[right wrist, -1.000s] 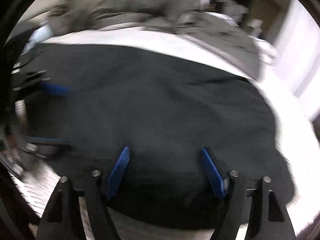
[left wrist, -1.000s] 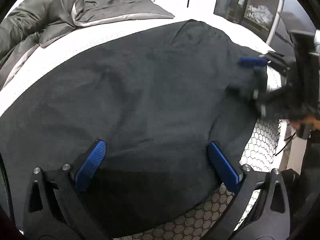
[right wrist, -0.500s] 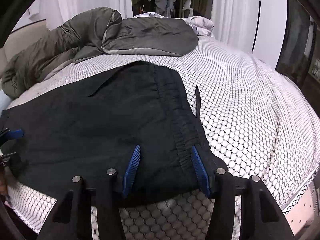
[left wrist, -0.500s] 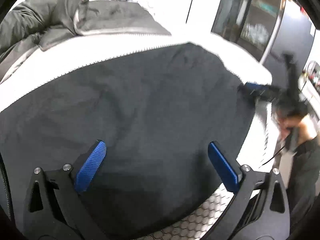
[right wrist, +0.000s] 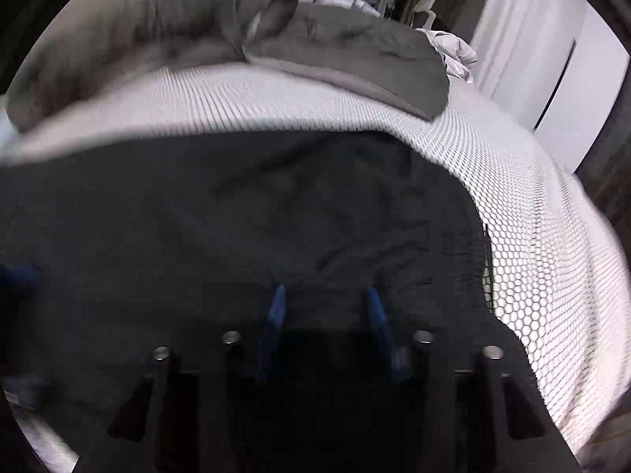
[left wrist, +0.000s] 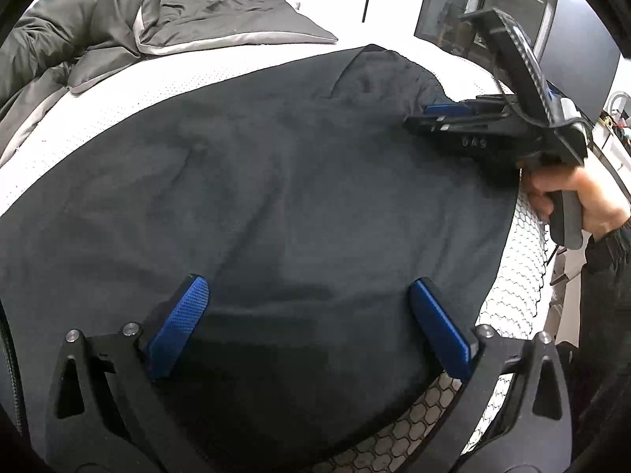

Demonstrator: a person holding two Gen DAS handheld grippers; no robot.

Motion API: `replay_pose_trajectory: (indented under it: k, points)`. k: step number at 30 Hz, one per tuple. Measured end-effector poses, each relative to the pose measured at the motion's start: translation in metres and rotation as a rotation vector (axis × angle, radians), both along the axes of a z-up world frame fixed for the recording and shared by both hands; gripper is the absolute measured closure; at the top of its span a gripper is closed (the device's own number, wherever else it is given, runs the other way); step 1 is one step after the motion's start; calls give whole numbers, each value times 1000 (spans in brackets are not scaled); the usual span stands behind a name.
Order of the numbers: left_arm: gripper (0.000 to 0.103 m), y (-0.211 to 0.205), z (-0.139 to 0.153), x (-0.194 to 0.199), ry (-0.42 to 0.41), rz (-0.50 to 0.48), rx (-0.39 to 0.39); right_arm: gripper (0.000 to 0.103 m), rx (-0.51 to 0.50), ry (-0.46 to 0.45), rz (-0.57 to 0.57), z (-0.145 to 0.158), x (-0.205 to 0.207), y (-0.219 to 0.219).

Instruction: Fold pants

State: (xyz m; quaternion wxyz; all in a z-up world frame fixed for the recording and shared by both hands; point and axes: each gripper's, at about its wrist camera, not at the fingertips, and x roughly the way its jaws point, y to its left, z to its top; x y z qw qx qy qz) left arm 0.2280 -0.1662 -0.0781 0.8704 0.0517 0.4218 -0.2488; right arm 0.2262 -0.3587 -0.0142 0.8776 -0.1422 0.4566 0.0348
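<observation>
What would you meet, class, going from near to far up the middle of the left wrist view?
Left gripper → black pants → white honeycomb bedcover → grey duvet.

Matt black cloth pants [left wrist: 276, 197]

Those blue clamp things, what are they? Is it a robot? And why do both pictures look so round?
No robot here. A person holds a hand tool in each hand, and each tool has a camera with a very wide lens, which bends the picture round. The left gripper, seen from its own camera, stands wide open over the black pants, which lie spread on a bed with a honeycomb cover. A gray quilt is bunched at the far end. In that same picture you see the person's right hand holding the right gripper. Its own camera shows its blue fingers closing in, with pants cloth between them, but the blur hides whether they pinch yet.
</observation>
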Motion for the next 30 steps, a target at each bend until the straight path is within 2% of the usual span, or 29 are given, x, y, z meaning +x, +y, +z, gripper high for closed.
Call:
replay_pose_trajectory:
  k: [2,3,4,6,9,12,13,16,17,19,21,23,25,26,27,29,30]
  points:
    - [1,-2,-1,1,-2,-2,1,90,24,-27,-45,13,-4,-13]
    - [1,-2,-1,1,-1,-2,1,97,21,-51,-66,21,-7,-17]
    - [1,-1,-2,1,-1,-2,-2,89,18,-93,-82,32,-13,-21]
    - [1,-1,-2,1,-1,-1,-2,84,3,-146,-118,54,-33,-37]
    - [1,1,-3,0,-5,-2,-1,81,50,-118,-169,53,-50,-64]
    - [1,2,-3,0,-5,-4,-5,80,86,-34,-191,22,-52,-87]
    - [1,2,-3,0,-5,-3,-4,79,96,-27,-207,20,-57,-94]
    - [1,2,-2,1,1,-1,3,78,63,-68,-280,41,-70,-103]
    - [1,1,1,1,5,-1,4,78,63,-99,-279,51,-73,-101]
    - [2,2,9,3,18,-4,-12,72,135,-154,-200,66,-72,-88]
    - [2,5,23,8,5,-4,-66,69,134,-136,-125,63,-63,-68]
    - [2,4,30,19,-13,20,-82,69,91,-105,-65,51,-45,-45]
    - [2,3,23,36,9,68,-46,69,54,-54,-29,32,-27,-28]
    - [2,4,12,45,65,98,-11,69,4,-10,-40,19,-20,-25]
    - [2,5,6,51,94,110,0,69,6,11,-45,15,-11,-26]
    - [1,4,6,50,71,104,4,68,55,15,-63,29,-19,-34]
    - [1,2,7,49,65,100,15,66,75,-22,-72,47,-26,-37]
